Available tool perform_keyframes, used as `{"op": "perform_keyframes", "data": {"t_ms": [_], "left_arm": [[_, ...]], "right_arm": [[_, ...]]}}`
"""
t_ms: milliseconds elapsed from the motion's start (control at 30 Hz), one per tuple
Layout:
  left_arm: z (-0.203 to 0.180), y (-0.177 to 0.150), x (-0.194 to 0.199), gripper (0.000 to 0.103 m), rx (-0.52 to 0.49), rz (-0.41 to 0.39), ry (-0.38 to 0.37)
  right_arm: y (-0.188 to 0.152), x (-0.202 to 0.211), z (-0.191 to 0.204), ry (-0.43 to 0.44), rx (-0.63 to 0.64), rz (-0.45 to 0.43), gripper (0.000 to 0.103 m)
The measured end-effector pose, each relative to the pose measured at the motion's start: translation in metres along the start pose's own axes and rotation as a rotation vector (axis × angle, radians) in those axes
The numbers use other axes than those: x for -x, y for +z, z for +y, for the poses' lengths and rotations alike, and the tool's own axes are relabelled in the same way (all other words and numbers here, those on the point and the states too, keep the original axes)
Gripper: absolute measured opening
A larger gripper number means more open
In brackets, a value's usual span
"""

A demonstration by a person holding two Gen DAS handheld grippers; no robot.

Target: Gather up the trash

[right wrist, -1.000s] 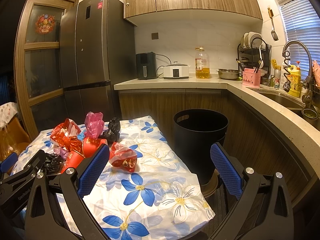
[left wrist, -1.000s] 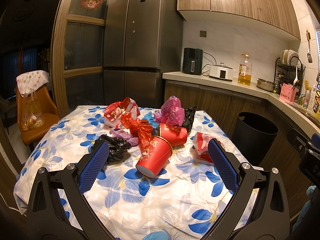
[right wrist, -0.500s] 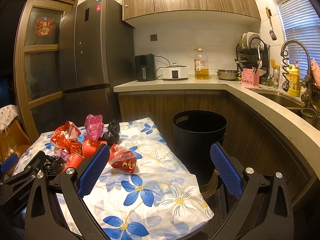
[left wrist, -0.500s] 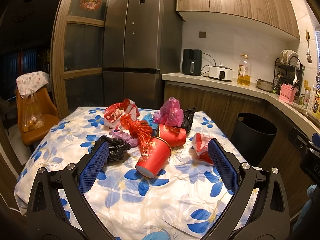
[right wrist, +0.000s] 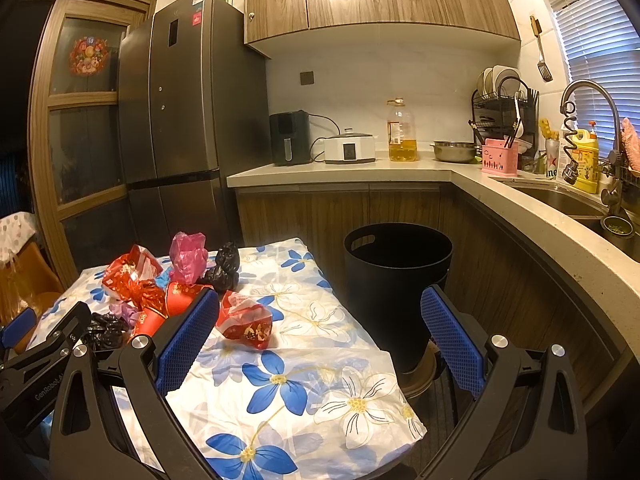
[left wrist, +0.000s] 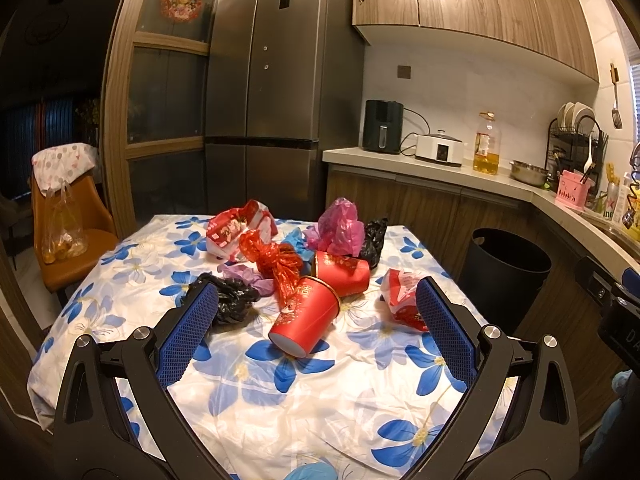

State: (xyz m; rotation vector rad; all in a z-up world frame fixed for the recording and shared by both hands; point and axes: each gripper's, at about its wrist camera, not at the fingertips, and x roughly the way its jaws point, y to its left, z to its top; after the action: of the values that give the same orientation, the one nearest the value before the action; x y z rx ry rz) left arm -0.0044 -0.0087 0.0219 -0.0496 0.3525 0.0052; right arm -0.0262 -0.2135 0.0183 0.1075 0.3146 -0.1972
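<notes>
Two red cups [left wrist: 306, 320] and two black bags [left wrist: 228, 300] lie before both wide-apart, empty claws [left wrist: 316, 322] [right wrist: 316, 328]

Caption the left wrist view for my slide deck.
Open left gripper faces red cups and crumpled bags on a floral tablecloth.

The left wrist camera looks along the table [left wrist: 280, 400] toward the fridge [left wrist: 272, 100] at 12 o'clock. The right wrist camera (at the table's corner) faces the bin [right wrist: 396, 280]; both share the trash pile [left wrist: 304, 256].
</notes>
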Motion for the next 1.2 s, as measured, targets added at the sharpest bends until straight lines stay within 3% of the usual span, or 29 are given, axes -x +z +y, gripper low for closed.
{"op": "perform_keyframes", "data": {"t_ms": [700,1100,1200], "left_arm": [[0.011,-0.012,-0.009,0.098,0.007,-0.027,0.007],[0.068,-0.04,-0.031,0.097,0.073,-0.034,0.111],[0.082,-0.045,-0.044,0.09,0.078,-0.015,0.145]], "right_arm": [[-0.003,-0.014,0.0,0.027,0.001,0.001,0.098],[-0.027,-0.063,0.014,0.132,0.005,0.061,0.098],[-0.035,-0.077,0.019,0.161,0.007,0.084,0.095]]}}
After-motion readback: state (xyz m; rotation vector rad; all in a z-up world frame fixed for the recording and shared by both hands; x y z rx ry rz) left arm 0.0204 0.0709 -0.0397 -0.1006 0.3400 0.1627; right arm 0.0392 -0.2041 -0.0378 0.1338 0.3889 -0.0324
